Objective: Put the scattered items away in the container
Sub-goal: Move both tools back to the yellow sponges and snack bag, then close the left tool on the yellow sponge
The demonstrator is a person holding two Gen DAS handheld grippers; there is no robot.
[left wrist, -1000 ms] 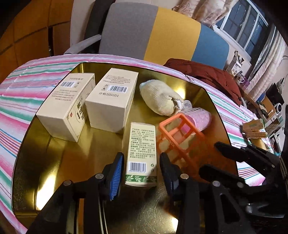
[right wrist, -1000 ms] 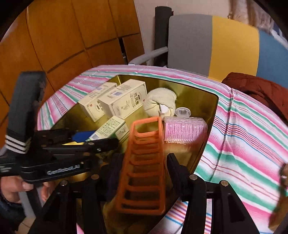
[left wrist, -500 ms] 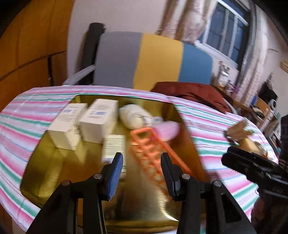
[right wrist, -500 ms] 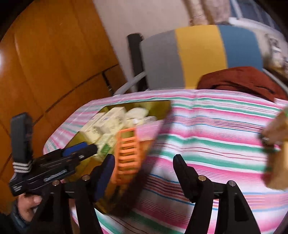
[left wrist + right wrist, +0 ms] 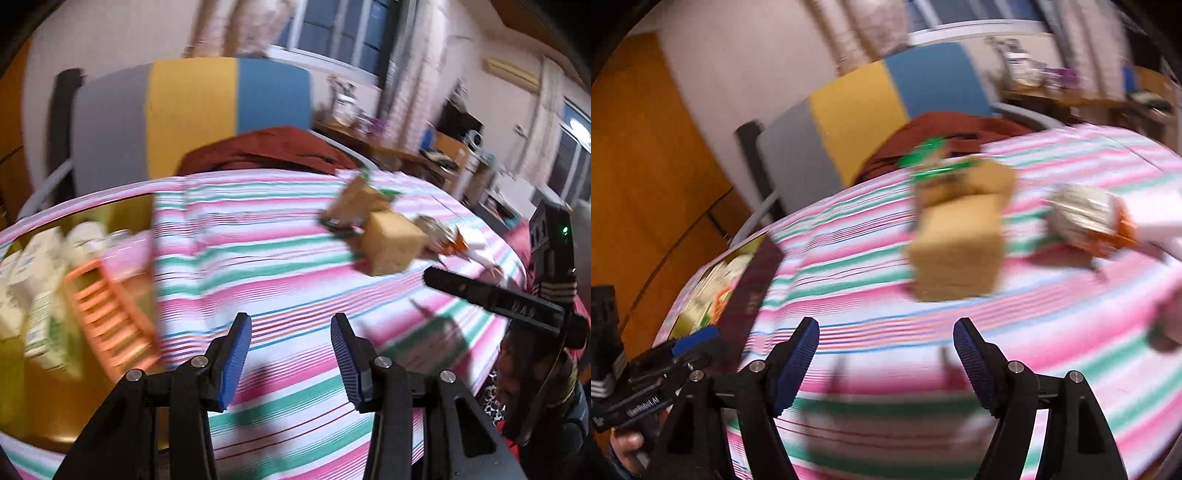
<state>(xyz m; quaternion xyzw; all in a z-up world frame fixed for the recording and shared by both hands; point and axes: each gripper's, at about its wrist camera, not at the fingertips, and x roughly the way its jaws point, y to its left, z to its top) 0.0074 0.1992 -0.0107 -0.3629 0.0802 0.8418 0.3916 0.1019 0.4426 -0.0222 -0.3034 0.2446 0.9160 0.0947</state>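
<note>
The gold container (image 5: 48, 417) sits at the left of the striped table and holds white boxes (image 5: 22, 266), an orange rack (image 5: 110, 325) and a pink item. It also shows in the right wrist view (image 5: 753, 291). A tan box (image 5: 956, 254) lies on the cloth ahead of my right gripper (image 5: 886, 354), with a green-topped carton (image 5: 938, 166) behind it and a silver-and-orange packet (image 5: 1086, 221) to its right. The tan box also shows in the left wrist view (image 5: 391, 243). My left gripper (image 5: 291, 354) is open and empty over the cloth. My right gripper is open and empty. Both views are blurred.
A chair with a grey, yellow and blue back (image 5: 192, 110) stands behind the table with a dark red garment (image 5: 266, 147) on it. Orange wooden panels (image 5: 646, 166) are at the left. A cluttered desk (image 5: 443, 155) stands at the far right.
Both grippers have swung right, away from the gold container toward the loose items on the cloth. The right gripper let go of the orange rack, which now lies in the container.
</note>
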